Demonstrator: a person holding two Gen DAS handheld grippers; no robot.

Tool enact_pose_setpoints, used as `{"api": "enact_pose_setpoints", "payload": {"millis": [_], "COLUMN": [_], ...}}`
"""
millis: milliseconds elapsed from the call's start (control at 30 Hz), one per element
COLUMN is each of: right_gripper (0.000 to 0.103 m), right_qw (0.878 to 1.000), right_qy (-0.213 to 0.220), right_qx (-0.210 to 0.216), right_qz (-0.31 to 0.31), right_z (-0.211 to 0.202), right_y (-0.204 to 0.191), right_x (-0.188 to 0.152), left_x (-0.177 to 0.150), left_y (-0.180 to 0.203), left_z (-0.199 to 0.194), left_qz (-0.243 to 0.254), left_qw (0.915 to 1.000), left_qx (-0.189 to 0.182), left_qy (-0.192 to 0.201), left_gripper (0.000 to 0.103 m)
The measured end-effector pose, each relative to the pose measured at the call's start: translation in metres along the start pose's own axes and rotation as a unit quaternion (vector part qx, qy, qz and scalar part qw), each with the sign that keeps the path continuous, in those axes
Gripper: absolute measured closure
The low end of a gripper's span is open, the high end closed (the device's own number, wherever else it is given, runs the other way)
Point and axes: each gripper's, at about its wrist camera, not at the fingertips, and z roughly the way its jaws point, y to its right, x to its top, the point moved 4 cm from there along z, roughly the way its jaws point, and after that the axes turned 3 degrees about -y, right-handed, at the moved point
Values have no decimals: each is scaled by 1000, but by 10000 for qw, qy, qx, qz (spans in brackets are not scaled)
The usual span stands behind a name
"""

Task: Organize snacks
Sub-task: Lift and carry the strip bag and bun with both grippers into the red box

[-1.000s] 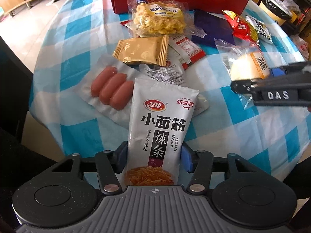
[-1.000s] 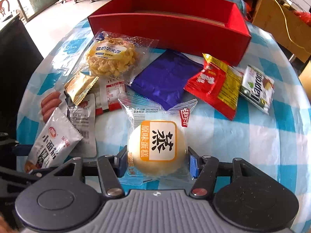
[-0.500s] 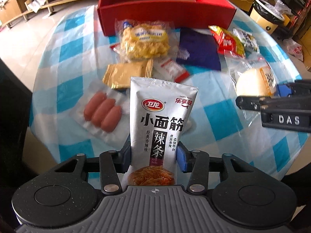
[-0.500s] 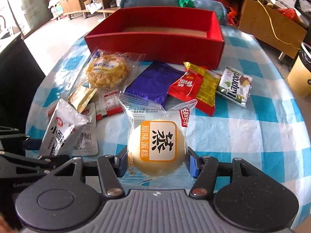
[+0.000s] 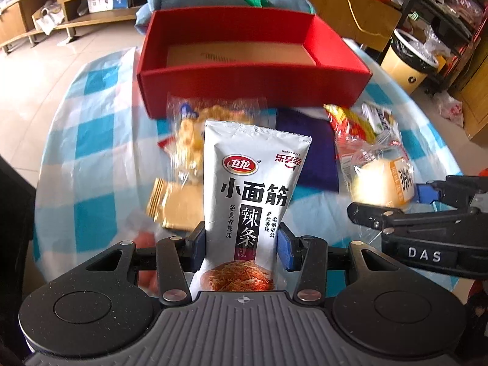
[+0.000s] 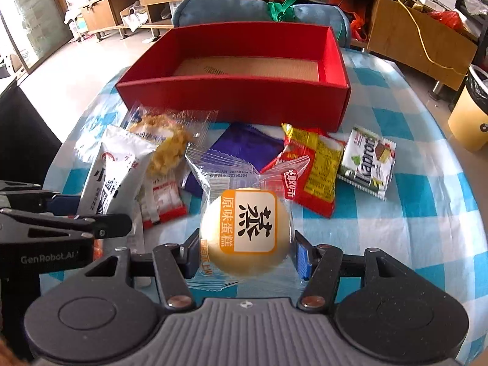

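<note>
A: Judging from both wrist views, two packets are held clear of the table. Why are they gripped so low?

B: The white spicy-strip pouch (image 5: pixel 256 195) is pinched near its bottom edge by the left gripper (image 5: pixel 242 245), jaws closed against its sides, so that it stands upright. The steamed cake (image 6: pixel 245 233) is clamped across its round middle by the right gripper (image 6: pixel 244 254), jaws drawn in only as far as the wrapper allows.

A: And the red box (image 6: pixel 235 97)?

B: It is seen at the far side of the checked tablecloth (image 6: pixel 421 201), open and empty; both packets are probably meant to be carried there.

A: What is left on the cloth?

B: The purple packet (image 6: pixel 244 145), the red-yellow packet (image 6: pixel 314 167), the Kapron wafer (image 6: pixel 369 164) and the clear crispy-snack bag (image 6: pixel 166 134) lie just before the box.
</note>
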Motion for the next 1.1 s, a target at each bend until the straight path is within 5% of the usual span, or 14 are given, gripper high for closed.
{"api": "enact_pose_setpoints", "payload": {"millis": [467, 1100], "right_gripper": [50, 50], "right_qw": [9989, 9967], "right_qy": [435, 684], "right_qx": [-14, -150], "right_qz": [176, 405], "right_z": [-6, 22], "right_y": [15, 46], "right_x": [64, 147], "left_x": [70, 154], "left_y": [4, -1], "left_z": [-8, 16], "left_qz": [-105, -366], "left_qw": [9983, 9961], "left_qx": [-14, 132], "left_qy": [576, 798], "left_gripper": [49, 49]}}
